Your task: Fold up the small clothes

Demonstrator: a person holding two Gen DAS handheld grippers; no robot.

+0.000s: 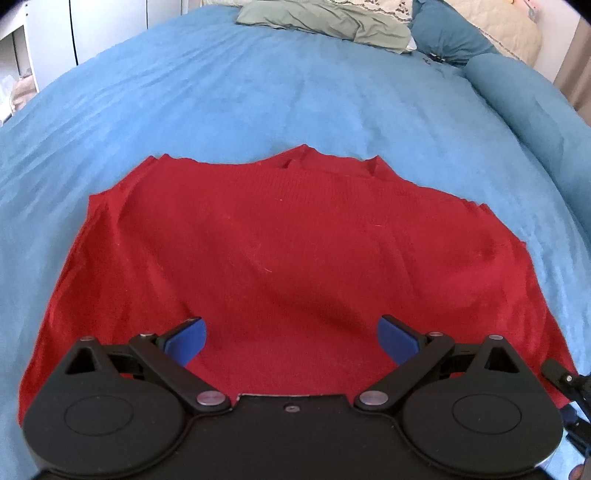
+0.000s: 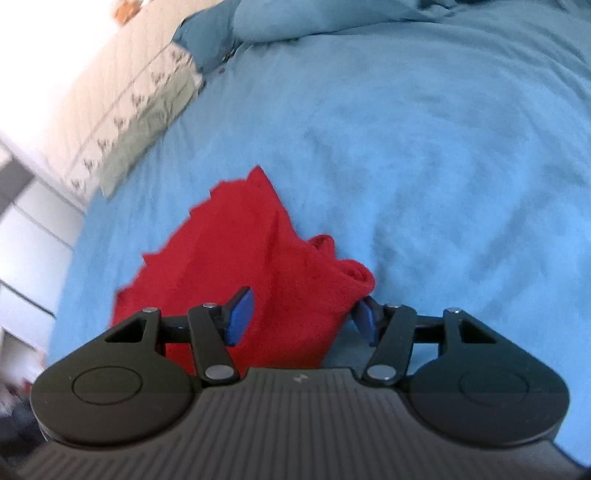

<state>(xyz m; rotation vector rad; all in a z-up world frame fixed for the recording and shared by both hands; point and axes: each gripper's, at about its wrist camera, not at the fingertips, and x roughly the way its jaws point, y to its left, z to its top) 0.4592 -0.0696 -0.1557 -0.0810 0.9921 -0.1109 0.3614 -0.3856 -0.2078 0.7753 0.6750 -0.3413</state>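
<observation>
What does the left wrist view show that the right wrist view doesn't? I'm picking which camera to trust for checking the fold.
Only the left wrist view shows the red garment spread wide with its neckline, a green pillow, and the left tongs open above the cloth. Only the right wrist view shows a bunched roll at the garment's edge, a patterned quilt, and the right tongs open astride that edge. Both show the blue bedspread.

Sweater (image 1: 280, 236) on bedspread (image 1: 258, 103); pillows (image 1: 325, 22) behind.
</observation>
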